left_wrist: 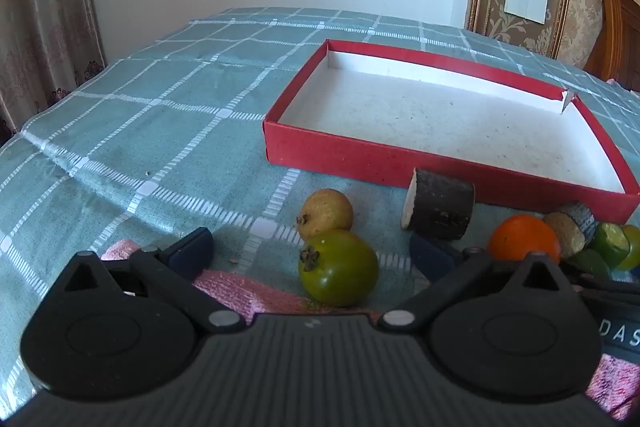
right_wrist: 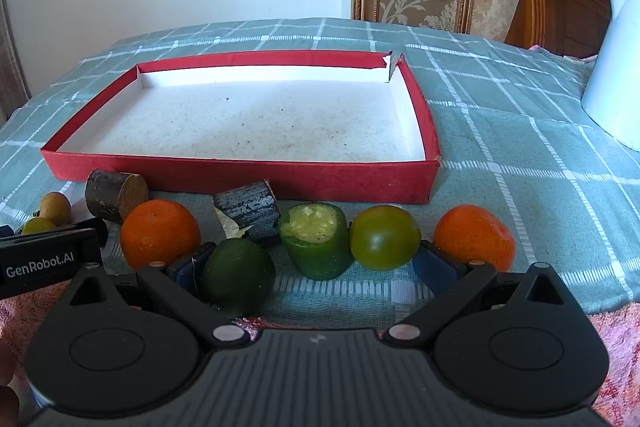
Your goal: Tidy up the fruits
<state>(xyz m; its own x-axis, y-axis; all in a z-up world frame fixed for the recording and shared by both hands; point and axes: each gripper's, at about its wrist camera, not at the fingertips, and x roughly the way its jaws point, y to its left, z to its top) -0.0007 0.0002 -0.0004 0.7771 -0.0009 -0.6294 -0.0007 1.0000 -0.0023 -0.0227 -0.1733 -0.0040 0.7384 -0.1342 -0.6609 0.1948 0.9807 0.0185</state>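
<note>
Red cardboard forms the shallow tray (right_wrist: 240, 175), which is set on the checked cloth of the bed (left_wrist: 140, 115) with nothing inside it; one far corner of its wall is torn. A row of fruit is laid out on the cloth just in front of the tray's near wall.

From left to right, the following items are seen:

1. A small tan fruit (left_wrist: 326, 213) is found at the left end, touching a green persimmon-like fruit (left_wrist: 339, 267). Both look firm and smooth.
2. A dark cut cylinder (left_wrist: 438, 209) is lying on its side, apparently stiff and rough-skinned.
3. An orange (right_wrist: 160, 233) follows; its rind is judged soft enough to dent, so it is best taken across the widest part.
4. A second dark cut piece (right_wrist: 250, 213) is seen behind a dark green fruit (right_wrist: 239, 275).
5. A green cut segment (right_wrist: 318, 245) stands upright with wet, seeded flesh exposed; it is judged slippery and should be held by the skin only.
6. A green round fruit (right_wrist: 385, 237) and a second orange (right_wrist: 474, 237) close the row.

The left tongs (left_wrist: 312, 251) are spread fully open, holding nothing, with the persimmon-like fruit lying between the fingers. The right tongs (right_wrist: 314, 261) are likewise fully open and unloaded, with the middle of the row ahead of them.
</note>
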